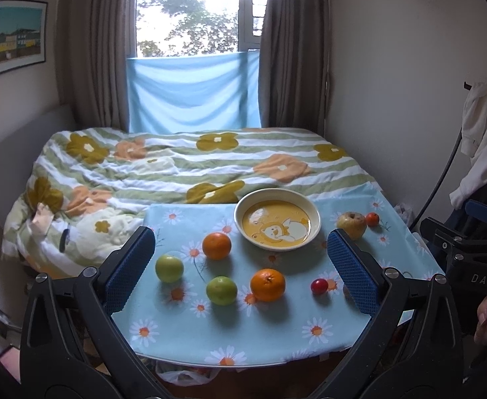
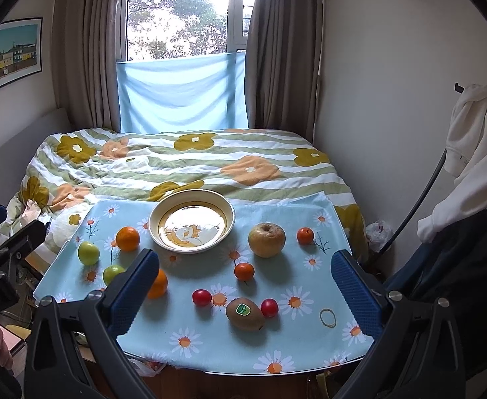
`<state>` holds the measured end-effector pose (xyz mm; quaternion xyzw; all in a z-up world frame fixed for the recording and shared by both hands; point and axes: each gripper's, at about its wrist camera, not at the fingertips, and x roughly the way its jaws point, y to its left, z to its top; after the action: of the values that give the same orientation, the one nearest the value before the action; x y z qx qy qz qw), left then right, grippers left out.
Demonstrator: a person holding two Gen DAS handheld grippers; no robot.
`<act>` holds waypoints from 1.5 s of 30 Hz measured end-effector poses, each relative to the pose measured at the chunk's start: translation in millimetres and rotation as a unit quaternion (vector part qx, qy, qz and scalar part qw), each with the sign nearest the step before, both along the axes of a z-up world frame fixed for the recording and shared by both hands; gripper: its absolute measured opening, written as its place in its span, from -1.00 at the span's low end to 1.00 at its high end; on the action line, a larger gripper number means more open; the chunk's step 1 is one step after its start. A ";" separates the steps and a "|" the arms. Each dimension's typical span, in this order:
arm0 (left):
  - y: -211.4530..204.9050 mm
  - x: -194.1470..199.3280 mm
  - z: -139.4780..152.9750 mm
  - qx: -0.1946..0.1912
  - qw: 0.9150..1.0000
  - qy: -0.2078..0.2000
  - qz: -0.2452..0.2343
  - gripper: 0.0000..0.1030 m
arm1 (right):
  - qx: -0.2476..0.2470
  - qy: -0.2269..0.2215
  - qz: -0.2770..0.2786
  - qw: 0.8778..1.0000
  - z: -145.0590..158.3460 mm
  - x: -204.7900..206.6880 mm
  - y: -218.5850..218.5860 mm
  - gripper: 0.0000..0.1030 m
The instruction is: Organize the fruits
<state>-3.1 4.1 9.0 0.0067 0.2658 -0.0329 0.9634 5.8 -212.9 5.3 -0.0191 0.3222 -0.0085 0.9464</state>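
A cream bowl [image 1: 313, 207] [image 2: 227, 209] with a yellow cartoon bottom stands empty at the back of the table. Around it lie two oranges [image 1: 216, 245] [image 1: 267, 284], two green apples [image 1: 169, 268] [image 1: 221, 290], a yellow apple [image 2: 266, 240], two small tangerines [image 2: 305, 235] [image 2: 244, 271], two red cherry tomatoes [image 2: 201, 297] [image 2: 269, 307] and a kiwi [image 2: 245, 313]. My left gripper [image 1: 241, 267] is open above the left fruits. My right gripper [image 2: 245, 291] is open above the near right fruits. Both are empty.
The table has a light blue daisy cloth [image 2: 210, 342] and stands against a bed with a flowered quilt [image 2: 177, 163]. A rubber band [image 2: 327, 317] lies near the right front. Clothes [image 2: 469, 153] hang on the right wall. The other gripper shows at each view's edge.
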 end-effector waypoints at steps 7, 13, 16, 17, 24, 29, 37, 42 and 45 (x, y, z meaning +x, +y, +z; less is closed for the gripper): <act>-0.8 -2.9 2.0 -0.003 1.000 -0.012 -0.008 1.00 | 0.002 -0.001 -0.002 1.000 2.5 0.9 -3.3 1.00; -2.3 -2.9 4.0 -0.001 1.000 -0.019 -0.007 1.00 | 0.001 -0.001 -0.001 1.000 1.2 0.2 -3.2 1.00; -1.7 -2.0 3.1 -0.003 1.000 -0.016 -0.007 1.00 | 0.002 -0.001 -0.001 1.000 1.8 0.7 -3.4 1.00; -1.5 -2.0 3.0 -0.003 1.000 -0.016 -0.005 1.00 | 0.002 -0.001 -0.001 1.000 1.9 1.0 -3.5 1.00; 0.9 1.5 1.1 -0.003 1.000 -0.006 -0.002 1.00 | 0.002 -0.002 -0.002 1.000 2.4 1.1 -3.0 1.00; 4.9 6.6 -2.6 0.011 1.000 0.017 0.000 1.00 | 0.002 0.001 -0.003 1.000 2.9 3.4 -2.0 1.00; 19.8 31.1 -30.7 0.018 0.998 0.065 -0.004 1.00 | 0.013 0.026 -0.013 0.999 -19.9 10.6 -4.8 1.00; 29.4 47.3 -64.6 0.020 0.995 0.099 -0.014 1.00 | 0.017 0.056 -0.035 0.998 -54.8 15.3 -6.0 1.00; 30.7 54.5 -81.3 0.029 0.993 0.111 -0.022 1.00 | 0.029 0.074 -0.045 0.996 -75.1 18.8 -10.3 1.00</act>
<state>51.4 34.8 -72.3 0.0372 0.3721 -0.0469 0.9263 24.7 -223.3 -69.9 0.0224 0.3917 -0.0397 0.9190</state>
